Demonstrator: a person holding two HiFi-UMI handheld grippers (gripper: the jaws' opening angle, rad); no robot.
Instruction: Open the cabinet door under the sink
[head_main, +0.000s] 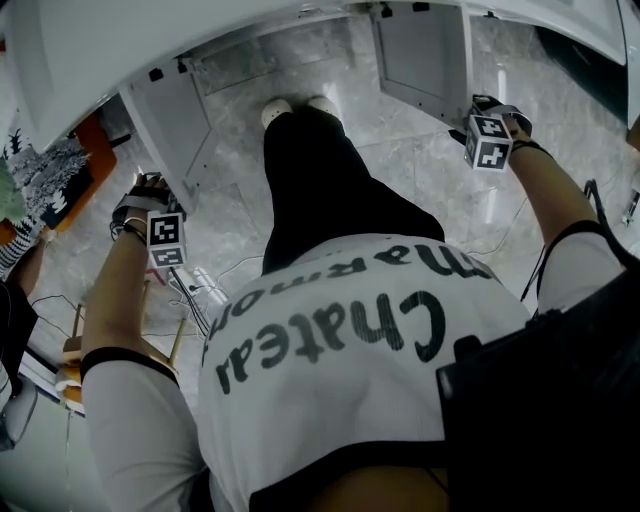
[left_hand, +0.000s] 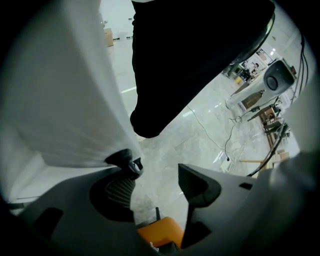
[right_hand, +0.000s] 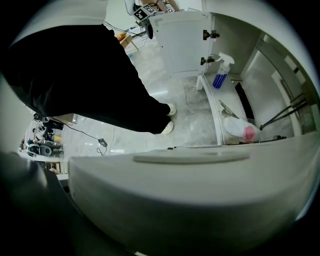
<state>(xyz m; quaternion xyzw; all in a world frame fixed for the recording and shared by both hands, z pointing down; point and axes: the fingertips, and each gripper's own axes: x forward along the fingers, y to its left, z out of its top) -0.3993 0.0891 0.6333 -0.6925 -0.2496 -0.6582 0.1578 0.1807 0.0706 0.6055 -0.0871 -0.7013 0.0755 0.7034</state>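
Left gripper (left_hand: 157, 172): jaws well apart, only floor seen between them, nothing held. The left door (left_hand: 65, 100) runs just beside the left jaw. A dark fitting (left_hand: 129, 162) on the door's edge sits against that jaw's tip.

Right gripper (head_main: 490, 128): set at the top outer corner of the right door (right_hand: 190, 195). The door's thick top edge fills the place between the jaws, which stand wide. Whether the pads press on it cannot be told.

Both doors are seen swung out from the cabinet front under the sink. A spray bottle (right_hand: 220, 75) and a white pouch (right_hand: 240, 131) are laid bare on the cabinet floor.

Judged: opening is all but done. Doors should not be forced past the hinge stops. The right jaws are best lifted straight off the edge, so the door is not dragged back. The left jaw should be drawn clear of the fitting before any move away.
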